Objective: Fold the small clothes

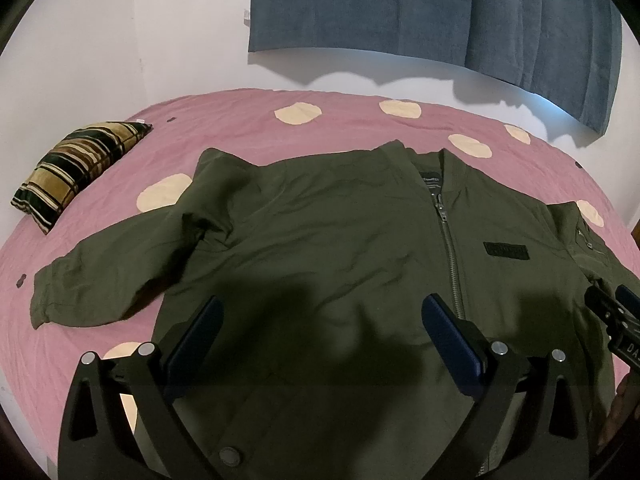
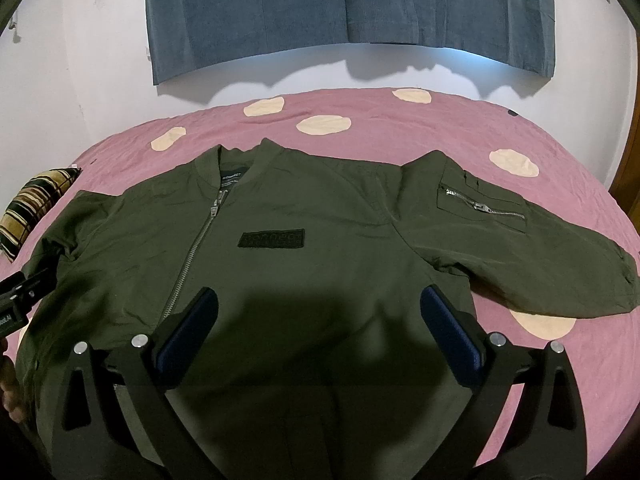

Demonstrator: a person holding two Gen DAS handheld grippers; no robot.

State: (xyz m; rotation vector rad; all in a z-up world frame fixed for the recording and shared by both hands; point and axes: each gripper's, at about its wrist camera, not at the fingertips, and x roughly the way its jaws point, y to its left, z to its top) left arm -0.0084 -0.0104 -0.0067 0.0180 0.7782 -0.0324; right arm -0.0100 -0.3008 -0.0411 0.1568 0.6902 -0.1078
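While both tools — left tool (image 1: 322,310), right tool (image 2: 320,302) — gape, the crinkled olive jacket (image 2: 304,272) lies flat.

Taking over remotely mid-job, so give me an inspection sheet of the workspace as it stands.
Surface: pink bedsheet with cream dots, lightly wrinkled.
Job's things: green jacket lying flat, front up, zipped, both sleeves spread, unfolded.
Clutter: striped pillow near the bed's left edge.
Grippers: left gripper and right gripper both open above the jacket's lower half, holding nothing.
Cables: nothing seen.
Surroundings: white wall, blue curtain hanging behind the bed.
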